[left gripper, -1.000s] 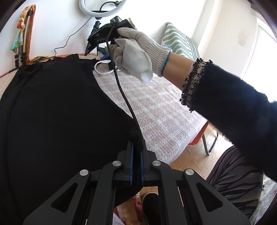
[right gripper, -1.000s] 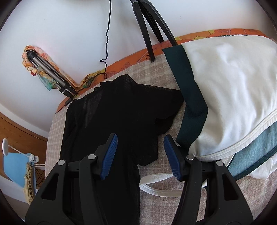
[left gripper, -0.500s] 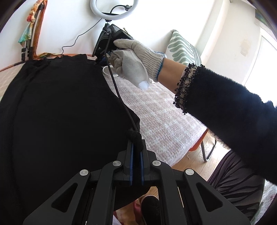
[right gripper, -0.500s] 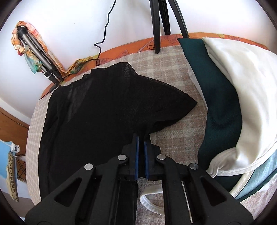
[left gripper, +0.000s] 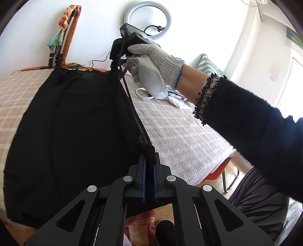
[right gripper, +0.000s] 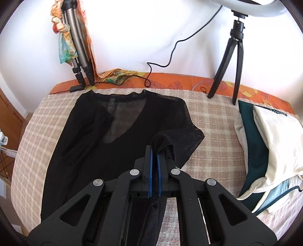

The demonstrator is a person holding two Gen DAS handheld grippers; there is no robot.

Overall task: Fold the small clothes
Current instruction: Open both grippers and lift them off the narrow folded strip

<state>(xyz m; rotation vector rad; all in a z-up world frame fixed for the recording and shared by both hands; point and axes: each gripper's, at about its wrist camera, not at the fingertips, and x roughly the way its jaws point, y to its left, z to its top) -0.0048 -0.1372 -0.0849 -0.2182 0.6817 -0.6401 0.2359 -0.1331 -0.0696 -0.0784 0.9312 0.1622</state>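
Plaid bed cover (right gripper: pixel 214 132): one black top (right gripper: pixel 90 143), two tools (left gripper: pixel 148 160) (right gripper: pixel 155 157) clamping it.

The black top's (right gripper: pixel 90 151) hem runs behind the right gripper (right gripper: pixel 155 151), out of sight. The ring light (right gripper: pixel 251 5) is cut off at the frame's upper edge. The label on the white garment (right gripper: pixel 278 132) is too small to read.

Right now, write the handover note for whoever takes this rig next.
Left gripper: shut on the hem edge of the sheer black mesh top.
Right gripper: shut on the top's right sleeve, pinched and lifted.
The top lies spread, neckline toward the wall, on the beige plaid cloth; the folded white and dark green garments sit to its right.
Done: both grips set; the other sleeve looks folded in.
Left: bring this side in, then fold the length.
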